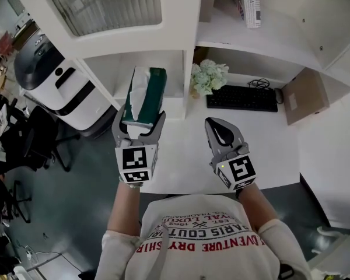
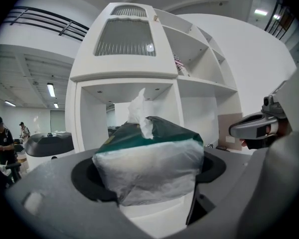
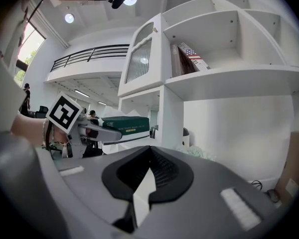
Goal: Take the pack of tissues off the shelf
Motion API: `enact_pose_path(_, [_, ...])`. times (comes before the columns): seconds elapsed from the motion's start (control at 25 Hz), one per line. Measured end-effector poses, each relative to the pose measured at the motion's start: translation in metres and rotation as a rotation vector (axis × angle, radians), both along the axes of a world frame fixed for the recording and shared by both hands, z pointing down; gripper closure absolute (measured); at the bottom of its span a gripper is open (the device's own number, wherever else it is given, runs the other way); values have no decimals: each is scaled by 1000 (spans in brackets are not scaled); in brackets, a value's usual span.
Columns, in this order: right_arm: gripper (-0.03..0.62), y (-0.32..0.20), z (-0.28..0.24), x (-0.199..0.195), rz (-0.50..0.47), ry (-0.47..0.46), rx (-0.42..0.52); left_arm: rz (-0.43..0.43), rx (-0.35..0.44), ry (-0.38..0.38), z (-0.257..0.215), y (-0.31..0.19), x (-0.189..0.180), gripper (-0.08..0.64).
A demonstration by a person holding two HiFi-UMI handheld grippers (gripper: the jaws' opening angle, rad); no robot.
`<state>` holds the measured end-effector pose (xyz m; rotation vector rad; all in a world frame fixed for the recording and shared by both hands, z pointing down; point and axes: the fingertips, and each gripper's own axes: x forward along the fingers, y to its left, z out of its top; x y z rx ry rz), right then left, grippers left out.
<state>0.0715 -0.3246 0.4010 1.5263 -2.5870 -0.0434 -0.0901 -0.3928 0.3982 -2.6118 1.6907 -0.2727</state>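
Our top: white tee (image 1: 204,238), red + black print across chest, white sleeves (image 1: 114,247) at 7 & 5 o'clock of head view.
Left gripper (image 1: 140,121): grey plastic shell, black jaw lining; left cube (image 1: 135,165) w/ b/w square markers at rear.
Right gripper (image 1: 216,125): same grey build; right cube (image 1: 240,172) likewise marked; black ribbed pads (image 3: 162,171) inside jaws.

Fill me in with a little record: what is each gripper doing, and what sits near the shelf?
Left gripper: shut on the pack of tissues, which has a green top
Right gripper: shut, empty
Pack position: held up in front of the white shelf, not resting on it
Desk: keyboard, flowers
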Motion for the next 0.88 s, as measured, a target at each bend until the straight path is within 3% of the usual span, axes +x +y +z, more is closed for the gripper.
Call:
enact_pose_path(0.52, [594,72,3,-6,-70,-26,23,33,-39,37,21,118,-3,120])
enact_pose_path(0.76, [594,85,7,6,-62,-51,15,72,-26,39,22,141,11,120])
enact_pose_path(0.88, [594,92,4,3,-103,-29,35,71,-17,36,19,141,12,120])
